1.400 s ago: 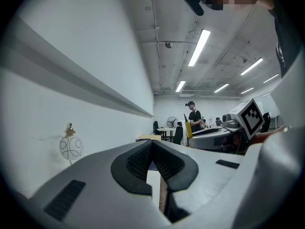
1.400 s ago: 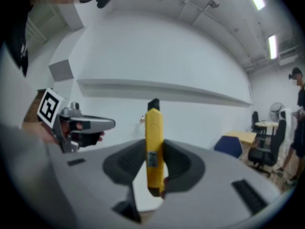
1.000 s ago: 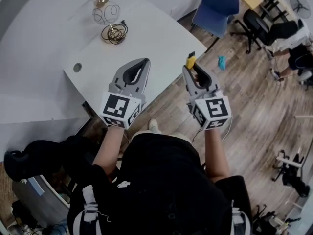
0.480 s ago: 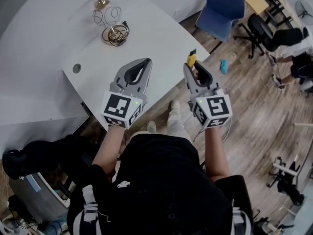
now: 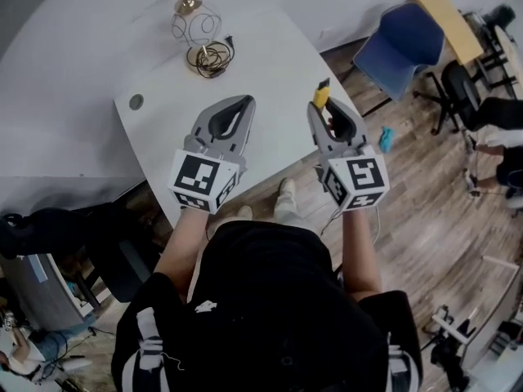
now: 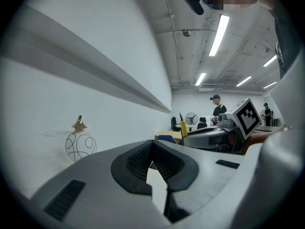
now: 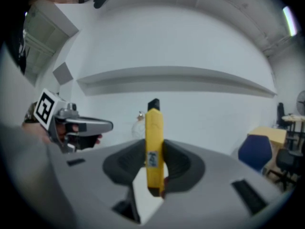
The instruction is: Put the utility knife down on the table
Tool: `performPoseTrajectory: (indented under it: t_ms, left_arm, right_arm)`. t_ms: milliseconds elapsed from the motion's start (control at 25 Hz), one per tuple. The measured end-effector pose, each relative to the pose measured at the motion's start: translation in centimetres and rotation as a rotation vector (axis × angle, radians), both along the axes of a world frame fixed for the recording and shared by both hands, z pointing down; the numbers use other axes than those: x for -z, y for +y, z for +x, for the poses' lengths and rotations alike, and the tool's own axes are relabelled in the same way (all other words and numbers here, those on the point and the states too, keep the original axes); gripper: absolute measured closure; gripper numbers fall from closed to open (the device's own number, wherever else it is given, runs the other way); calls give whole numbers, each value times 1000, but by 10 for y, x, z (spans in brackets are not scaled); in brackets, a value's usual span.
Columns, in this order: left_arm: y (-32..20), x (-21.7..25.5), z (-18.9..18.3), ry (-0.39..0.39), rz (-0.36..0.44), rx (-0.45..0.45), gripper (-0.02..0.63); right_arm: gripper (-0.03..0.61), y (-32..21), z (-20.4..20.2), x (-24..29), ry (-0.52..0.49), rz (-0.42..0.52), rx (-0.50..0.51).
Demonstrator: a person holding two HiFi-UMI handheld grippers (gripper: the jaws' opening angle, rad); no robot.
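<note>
The utility knife is a slim yellow bar with a black tip at its far end, a small pale label with blue print on its middle, and a darker near end. It stands upright between the jaws of the right gripper, which are clamped on its lower half, so that the black tip pokes out past the fingertips. In the head view the knife lies over the near right part of the white table, close to that edge; it does not rest on the top. The left gripper is held level with the right one and to its left, also over the table, with its jaws brought together at the tips and nothing between them. At the far side of the table stand a wire ball ornament with a brass top and a coil of cable just beside it. A blue chair stands on the wood floor, far right.
</note>
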State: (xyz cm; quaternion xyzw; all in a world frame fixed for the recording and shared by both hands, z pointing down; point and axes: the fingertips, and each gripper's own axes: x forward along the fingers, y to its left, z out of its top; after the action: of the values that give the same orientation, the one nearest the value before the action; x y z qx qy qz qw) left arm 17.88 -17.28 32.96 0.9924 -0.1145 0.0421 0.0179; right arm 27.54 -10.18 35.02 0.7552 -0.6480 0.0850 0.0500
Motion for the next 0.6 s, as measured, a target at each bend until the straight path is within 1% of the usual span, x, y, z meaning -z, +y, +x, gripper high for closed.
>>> performPoseTrajectory:
  t_ms: [320, 600]
  left_arm:
    - [-29, -1, 15, -11, 12, 146, 598]
    - [-45, -9, 1, -32, 4, 300, 598]
  right_arm:
    - [442, -45, 23, -6, -13, 0, 153]
    - [442, -79, 7, -22, -25, -35, 338]
